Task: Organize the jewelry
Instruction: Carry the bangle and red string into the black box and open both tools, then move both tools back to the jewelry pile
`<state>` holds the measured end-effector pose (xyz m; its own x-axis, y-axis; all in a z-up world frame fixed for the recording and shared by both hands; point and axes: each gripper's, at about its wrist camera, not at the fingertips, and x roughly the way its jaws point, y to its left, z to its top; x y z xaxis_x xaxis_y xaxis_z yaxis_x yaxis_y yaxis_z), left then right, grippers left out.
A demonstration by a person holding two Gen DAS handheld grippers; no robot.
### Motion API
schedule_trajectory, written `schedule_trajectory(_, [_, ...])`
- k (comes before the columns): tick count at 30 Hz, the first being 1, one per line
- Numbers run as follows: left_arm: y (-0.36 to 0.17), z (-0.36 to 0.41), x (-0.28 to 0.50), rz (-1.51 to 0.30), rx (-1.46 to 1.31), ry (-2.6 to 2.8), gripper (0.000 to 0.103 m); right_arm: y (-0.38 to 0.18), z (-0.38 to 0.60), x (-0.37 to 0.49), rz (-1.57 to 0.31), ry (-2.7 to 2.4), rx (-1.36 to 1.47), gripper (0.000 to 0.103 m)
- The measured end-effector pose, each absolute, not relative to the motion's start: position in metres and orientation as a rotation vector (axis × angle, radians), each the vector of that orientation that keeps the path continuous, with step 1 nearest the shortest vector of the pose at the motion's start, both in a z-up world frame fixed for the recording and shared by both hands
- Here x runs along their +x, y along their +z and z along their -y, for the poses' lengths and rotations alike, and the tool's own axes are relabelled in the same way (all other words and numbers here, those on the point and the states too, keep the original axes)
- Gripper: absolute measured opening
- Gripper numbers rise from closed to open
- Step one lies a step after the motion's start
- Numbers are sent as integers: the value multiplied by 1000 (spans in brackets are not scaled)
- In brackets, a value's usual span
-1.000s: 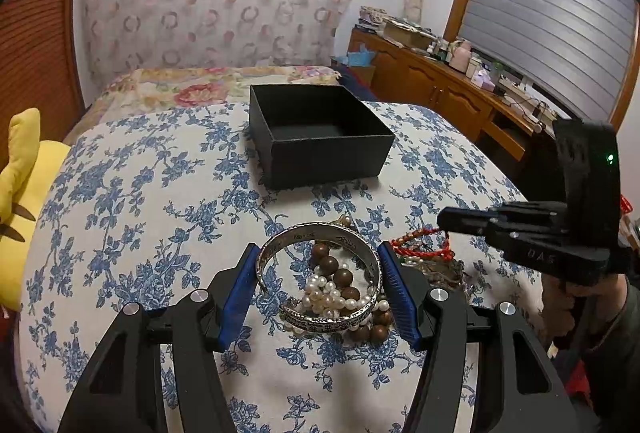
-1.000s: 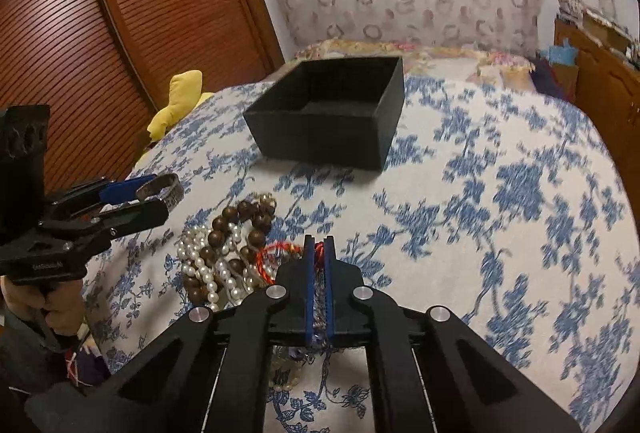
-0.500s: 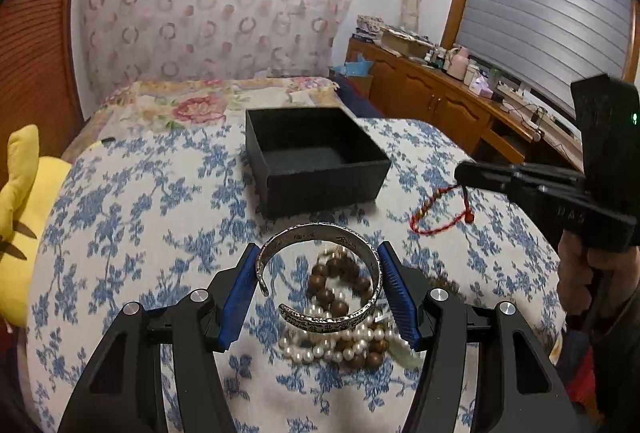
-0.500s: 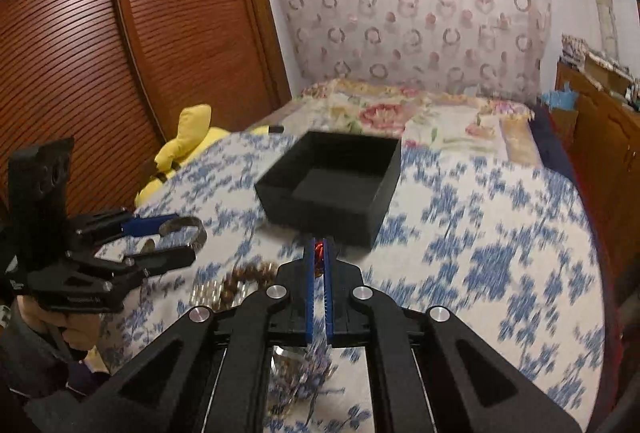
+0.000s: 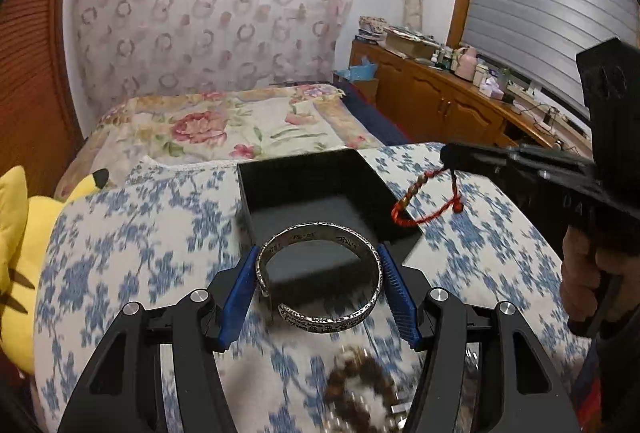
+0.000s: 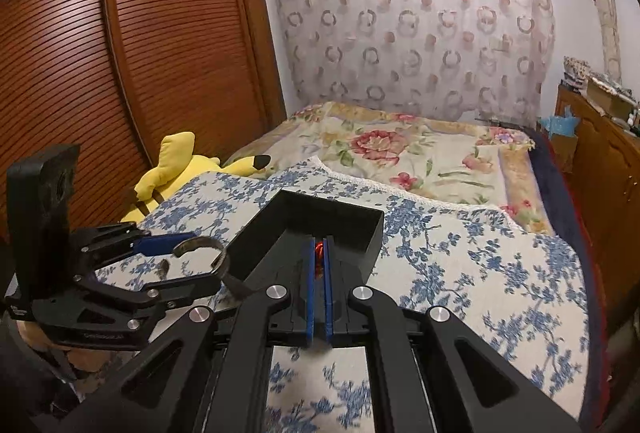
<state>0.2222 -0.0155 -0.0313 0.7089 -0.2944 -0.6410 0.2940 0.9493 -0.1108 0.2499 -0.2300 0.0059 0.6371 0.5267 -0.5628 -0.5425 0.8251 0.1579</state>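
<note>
My left gripper (image 5: 318, 275) is shut on a silver cuff bangle (image 5: 372, 299) and holds it in the air just before the near edge of the open black box (image 5: 320, 189). My right gripper (image 6: 319, 253) is shut on a red braided cord bracelet (image 5: 416, 201), which hangs over the box's right wall; in the right wrist view only a red bit (image 6: 319, 248) shows between the pads. The box also shows in the right wrist view (image 6: 320, 229), as does the left gripper (image 6: 182, 259) with the bangle (image 6: 216, 253). Brown beads and pearls (image 5: 360, 385) lie blurred on the cloth below.
The box stands on a blue floral cloth (image 5: 132, 233) over a bed. A yellow plush toy (image 5: 20, 253) lies at the left edge. A wooden sideboard (image 5: 460, 101) with clutter runs along the right. A slatted wooden wardrobe (image 6: 100, 73) stands on the left.
Both grippers have risen and moved forward toward the box with their jewelry. The bead pile has dropped to the bottom of the left wrist view.
</note>
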Motion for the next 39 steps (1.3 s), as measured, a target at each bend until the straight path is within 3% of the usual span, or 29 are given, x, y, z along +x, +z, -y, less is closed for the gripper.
schedule_trajectory(13, [-50, 22, 271, -761, 11, -310, 59, -24, 222, 289, -693, 670, 15, 5])
schedule_trajectory(16, [-45, 15, 269, -739, -13, -314, 68, -27, 219, 294, -703, 671, 8, 5])
schedule_trajectory(24, [-30, -9, 250, -693, -20, -280, 70, -34, 207, 298, -723, 663, -29, 7])
schedule_trajectory(25, [-30, -12, 247, -690, -20, -275, 70, -35, 205, 297, -726, 660, -31, 8])
schedule_trajectory(27, [-31, -18, 237, -690, -25, -267, 70, -33, 205, 296, -724, 654, -29, 35])
schedule_trajectory(28, [-31, -20, 235, -691, -26, -266, 70, -32, 206, 295, -719, 651, -27, 40])
schedule_trajectory(39, [-51, -26, 169, -717, -12, -274, 70, -16, 227, 236, -677, 620, -42, 42])
